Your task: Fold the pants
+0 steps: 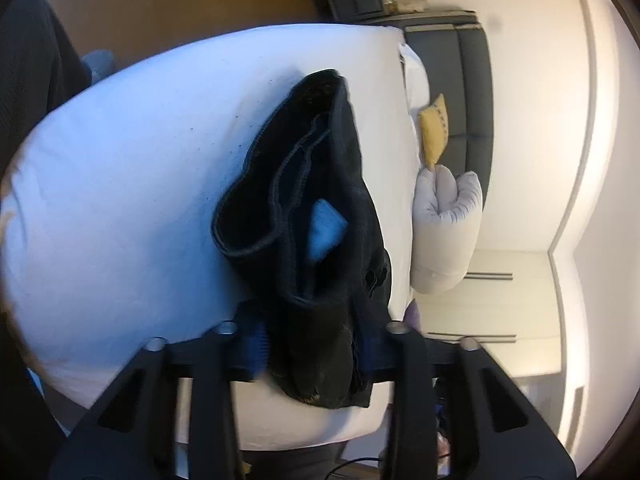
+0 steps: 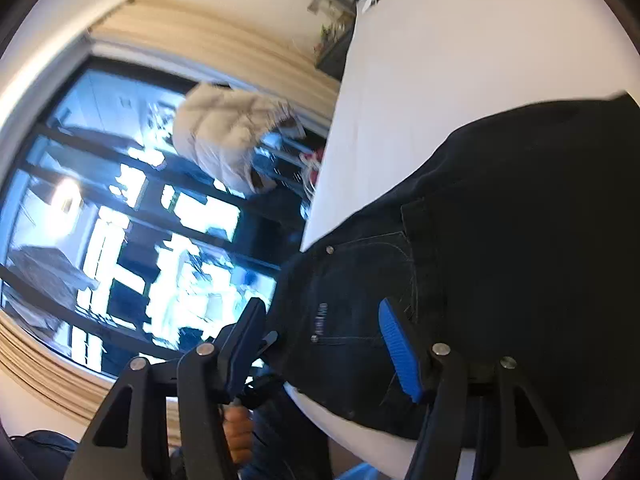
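Black pants (image 1: 320, 208) lie bunched on white bed (image 1: 120, 200). Left gripper (image 1: 316, 348) rolled sideways, pinching their near end. Right gripper (image 2: 320, 344) angled down, jaws spread astride waistband edge, not clamping.

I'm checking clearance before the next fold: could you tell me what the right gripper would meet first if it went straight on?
Most likely the black pants: the right gripper has their pocket area directly between its open fingers, on the white bed. Depth is hard to judge.
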Motion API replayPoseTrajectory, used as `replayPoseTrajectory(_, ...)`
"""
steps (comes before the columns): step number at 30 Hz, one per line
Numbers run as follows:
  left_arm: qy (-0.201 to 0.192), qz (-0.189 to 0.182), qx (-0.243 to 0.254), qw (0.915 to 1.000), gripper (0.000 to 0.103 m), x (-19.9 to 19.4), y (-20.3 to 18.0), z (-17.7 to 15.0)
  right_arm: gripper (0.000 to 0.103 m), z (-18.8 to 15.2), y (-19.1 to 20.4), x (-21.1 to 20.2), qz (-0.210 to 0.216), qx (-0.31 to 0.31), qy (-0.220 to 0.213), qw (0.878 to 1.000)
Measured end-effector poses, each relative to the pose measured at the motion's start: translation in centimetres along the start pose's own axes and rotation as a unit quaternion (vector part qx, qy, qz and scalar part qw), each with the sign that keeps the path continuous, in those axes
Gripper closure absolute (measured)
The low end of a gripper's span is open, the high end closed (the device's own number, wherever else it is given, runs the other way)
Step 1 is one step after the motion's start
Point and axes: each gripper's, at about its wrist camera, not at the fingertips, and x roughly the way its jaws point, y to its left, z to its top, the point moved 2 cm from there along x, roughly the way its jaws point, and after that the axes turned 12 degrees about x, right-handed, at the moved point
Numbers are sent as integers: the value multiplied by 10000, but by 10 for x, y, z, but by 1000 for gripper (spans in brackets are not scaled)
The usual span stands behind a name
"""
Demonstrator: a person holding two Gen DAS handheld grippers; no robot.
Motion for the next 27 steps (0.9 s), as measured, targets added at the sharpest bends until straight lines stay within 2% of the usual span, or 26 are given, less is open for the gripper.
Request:
replayPoseTrajectory(2, -5, 45, 173, 9998, 85, 3, -6, 3, 49, 9, 0, 14, -240, -53, 238, 9994)
replayPoseTrajectory(3, -17, 104, 369, 9993, 86, 4, -14, 5, 54, 15, -3, 25, -397, -43, 403, 9984)
replayPoseTrajectory(6, -37, 220, 763, 9968, 89, 5, -31, 7, 55, 29, -19, 50, -650, 154, 758, 9949)
replayPoseTrajectory(9, -47, 296, 1096, 9935, 89, 7, -49, 11, 55, 38, -44, 72, -1097, 403, 955, 9885)
replayPoseTrajectory(10, -44, 335, 1227, 9919, 89, 8, -56, 12, 65, 40, -55, 77, -1216, 480, 965, 9867)
replayPoseTrajectory(12, -57, 398, 1501, 9879, 89, 9, -73, 13, 81, 43, -67, 76, -1113, 654, 852, 9880)
replayPoseTrajectory(14, -60, 460, 1794, 9827, 89, 13, -94, 13, 89, 41, -76, 71, -977, 823, 765, 9889)
replayPoseTrajectory(16, -52, 508, 2073, 9769, 89, 21, -116, 16, 90, 37, -76, 66, -864, 773, 672, 9910)
replayPoseTrajectory(17, -33, 536, 2248, 9729, 89, 26, -128, 14, 86, 37, -76, 61, -785, 832, 632, 9914)
replayPoseTrajectory(18, -9, 572, 2438, 9681, 89, 31, -140, 13, 67, 38, -75, 52, -615, 964, 513, 9921)
replayPoseTrajectory(21, 80, 656, 3110, 9481, 89, 50, -185, 4, 32, 46, -72, 12, 144, 1160, -58, 9931)
replayPoseTrajectory(23, 211, 682, 3649, 9283, 89, 73, -218, -11, 21, 56, -74, -14, 467, 1312, -255, 9899)
replayPoseTrajectory(24, 298, 685, 3865, 9193, 89, 80, -230, -20, 19, 59, -76, -22, 581, 1378, -266, 9884)
replayPoseTrajectory(27, 708, 810, 4652, 8786, 89, 129, -267, -55, 18, 70, -83, -48, 971, 1468, -265, 9840)
